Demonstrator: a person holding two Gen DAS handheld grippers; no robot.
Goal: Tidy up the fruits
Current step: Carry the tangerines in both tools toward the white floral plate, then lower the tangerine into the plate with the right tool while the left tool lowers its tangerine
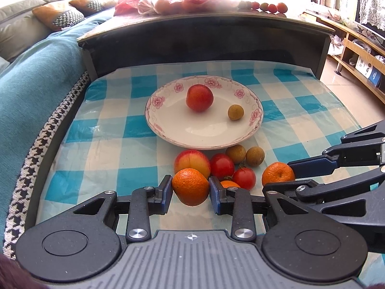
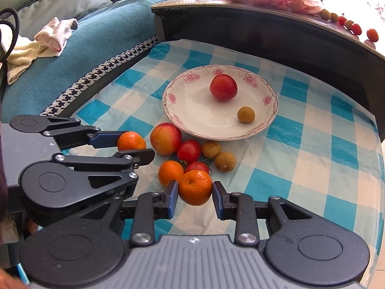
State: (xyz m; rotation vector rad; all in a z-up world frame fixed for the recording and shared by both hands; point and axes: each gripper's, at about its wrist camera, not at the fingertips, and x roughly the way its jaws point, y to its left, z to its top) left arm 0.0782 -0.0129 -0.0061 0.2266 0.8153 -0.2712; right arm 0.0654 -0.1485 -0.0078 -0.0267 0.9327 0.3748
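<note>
My left gripper [image 1: 191, 190] is shut on an orange mandarin [image 1: 190, 186], its blue pads pressing both sides. Beside it, my right gripper [image 2: 195, 192] is shut on another mandarin [image 2: 195, 187]. Each shows in the other's view: the right gripper [image 1: 279, 175] and the left gripper [image 2: 134, 147]. Just beyond stands a white flowered plate [image 1: 168, 130] holding a red nectarine [image 1: 199, 97] and a longan [image 1: 235, 112]. Loose between the plate and the grippers lie a peach [image 2: 166, 138], two tomatoes [image 2: 189, 151], two longans [image 2: 211, 149] and a third mandarin [image 2: 170, 172].
The blue checked cloth [image 1: 108, 144] covers the low table. A dark raised ledge [image 1: 204, 24] behind it carries bags of fruit and a row of small tomatoes [image 2: 356, 27]. A blue sofa [image 1: 36, 77] with towels [image 2: 36, 45] lies left; wooden shelves [image 1: 356, 55] stand right.
</note>
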